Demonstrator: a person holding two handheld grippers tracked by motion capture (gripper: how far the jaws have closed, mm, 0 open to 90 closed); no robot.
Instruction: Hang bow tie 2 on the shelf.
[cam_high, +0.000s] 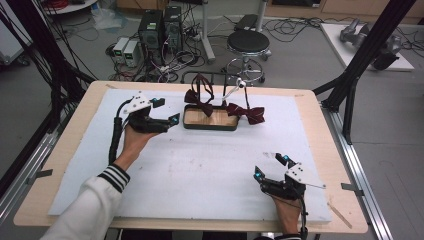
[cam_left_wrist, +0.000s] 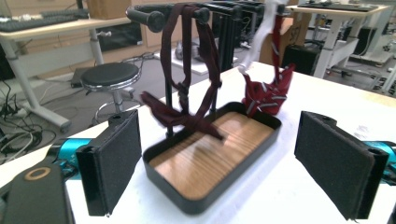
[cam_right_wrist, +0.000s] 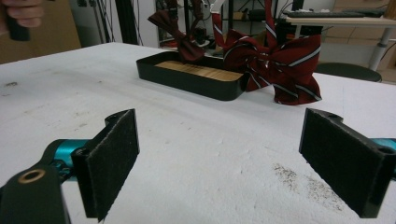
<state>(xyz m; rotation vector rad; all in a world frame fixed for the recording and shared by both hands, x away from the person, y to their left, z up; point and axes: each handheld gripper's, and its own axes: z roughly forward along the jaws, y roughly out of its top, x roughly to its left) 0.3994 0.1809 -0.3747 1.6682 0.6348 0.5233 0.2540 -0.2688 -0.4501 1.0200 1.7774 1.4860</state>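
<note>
Right tool (cam_high: 270, 167) wide open, empty, near edge; left tool (cam_high: 166, 110) open, empty, just left of tray (cam_high: 210, 125), nearer bow ties (cam_high: 198, 96).

Glossy black tray (cam_left_wrist: 243, 172), wood-grain floor

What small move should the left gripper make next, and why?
Probably ease the left gripper forward toward the dark bow tie hanging over the tray. Its jaws are open, empty and aimed there, while the striped bow tie lies beside the tray.
</note>
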